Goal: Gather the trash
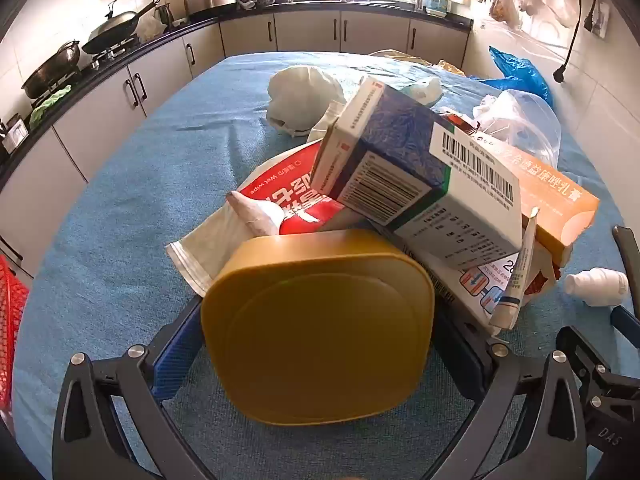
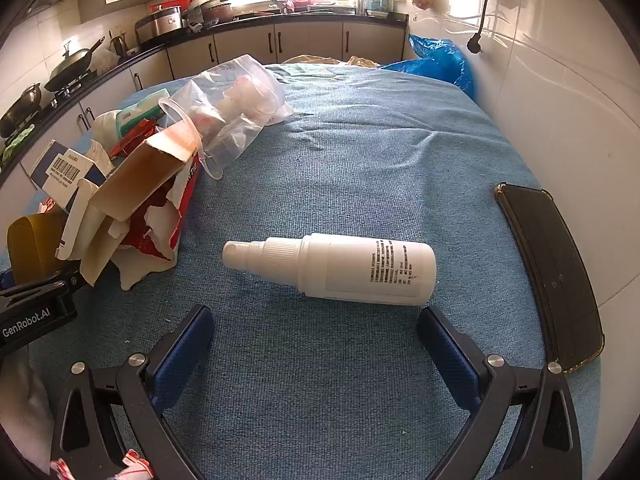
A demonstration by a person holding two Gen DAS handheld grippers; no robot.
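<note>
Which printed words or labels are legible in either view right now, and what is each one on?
"Wet wipe": red wipes pack, seen upside down.
"GenRobot.AI": left gripper's body.
"DAS": right gripper's body.
Chinese characters: orange box, too uncertain to quote.
Barcode box and spray bottle: fine print too small.

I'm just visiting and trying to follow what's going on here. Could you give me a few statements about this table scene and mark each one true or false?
1. The left hand-held gripper has a yellow container between its fingers. True.
2. The white spray bottle stands upright. False: it lies on its side on the blue cloth.
3. The right hand-held gripper is clamped on the spray bottle. False: it is open, with the bottle lying just beyond its fingertips.
4. A dark phone lies near the wall, to the right of the spray bottle. True.
5. A clear plastic bag lies on the cloth beside the pile of boxes. True.
</note>
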